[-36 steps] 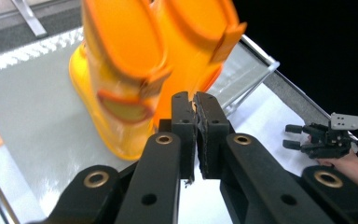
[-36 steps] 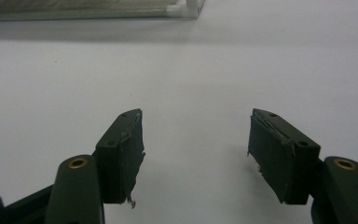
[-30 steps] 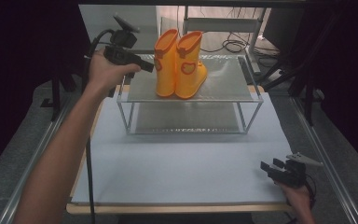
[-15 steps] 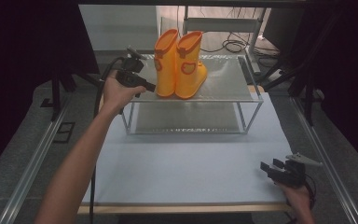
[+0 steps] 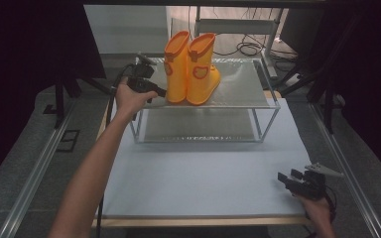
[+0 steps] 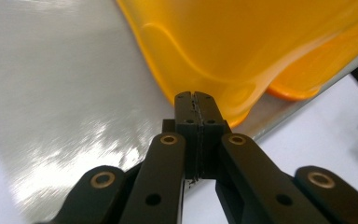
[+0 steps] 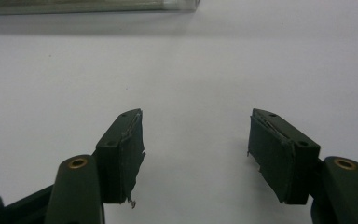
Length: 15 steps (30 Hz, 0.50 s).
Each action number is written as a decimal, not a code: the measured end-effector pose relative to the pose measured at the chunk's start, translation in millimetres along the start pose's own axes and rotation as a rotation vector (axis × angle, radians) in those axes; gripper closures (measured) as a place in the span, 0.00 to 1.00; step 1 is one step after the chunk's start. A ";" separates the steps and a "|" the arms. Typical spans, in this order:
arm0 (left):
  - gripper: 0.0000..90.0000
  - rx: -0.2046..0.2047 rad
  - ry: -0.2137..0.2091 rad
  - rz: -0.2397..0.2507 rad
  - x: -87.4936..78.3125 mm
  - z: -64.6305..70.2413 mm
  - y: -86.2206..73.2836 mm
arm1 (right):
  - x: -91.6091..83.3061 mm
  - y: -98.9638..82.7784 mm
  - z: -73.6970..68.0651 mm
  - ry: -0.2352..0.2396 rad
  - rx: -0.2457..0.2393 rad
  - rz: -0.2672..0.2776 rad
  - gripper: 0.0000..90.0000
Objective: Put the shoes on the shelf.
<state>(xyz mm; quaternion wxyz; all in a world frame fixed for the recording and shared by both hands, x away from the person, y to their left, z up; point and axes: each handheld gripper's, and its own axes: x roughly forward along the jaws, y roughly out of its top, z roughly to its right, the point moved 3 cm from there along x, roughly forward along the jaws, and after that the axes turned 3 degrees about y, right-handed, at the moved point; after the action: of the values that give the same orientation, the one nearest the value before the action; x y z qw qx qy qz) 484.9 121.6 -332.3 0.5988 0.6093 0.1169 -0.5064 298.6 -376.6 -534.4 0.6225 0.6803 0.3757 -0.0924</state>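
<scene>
On shelf (image 5: 238, 94), closed left tongs (image 6: 196, 100) seemingly touch orange boots (image 5: 191, 67).

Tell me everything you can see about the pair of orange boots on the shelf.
The pair of glossy orange rubber boots stands upright, side by side and touching, on the top tier of the clear two-tier shelf, toes toward the person's right. Each shaft bears a darker orange patch. The left claw, jaws together, sits at the nearer boot's heel; contact is unclear.

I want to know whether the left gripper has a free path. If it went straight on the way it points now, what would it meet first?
Probably the nearer orange boot: the left gripper, jaws shut, points at its lower edge from close by, though contact is unclear.
</scene>
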 end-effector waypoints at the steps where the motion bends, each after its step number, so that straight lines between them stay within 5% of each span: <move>1: 1.00 -0.007 -0.007 0.009 1.6 0.2 0.7 | 0.0 -0.2 -0.2 0.000 0.005 0.001 0.39; 13: 1.00 -0.016 -0.020 0.028 4.0 8.3 1.1 | 5.9 0.0 -5.4 0.010 -0.004 -0.013 0.39; 15: 1.00 -0.022 -0.049 0.032 4.1 11.7 1.3 | 6.5 0.3 -7.1 0.015 -0.006 -0.017 0.39</move>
<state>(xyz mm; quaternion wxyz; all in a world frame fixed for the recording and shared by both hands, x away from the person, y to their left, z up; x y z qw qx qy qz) 482.2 109.5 -331.9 0.6161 0.5920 0.0981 -0.5102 300.9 -367.5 -536.6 0.6207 0.6760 0.3866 -0.0915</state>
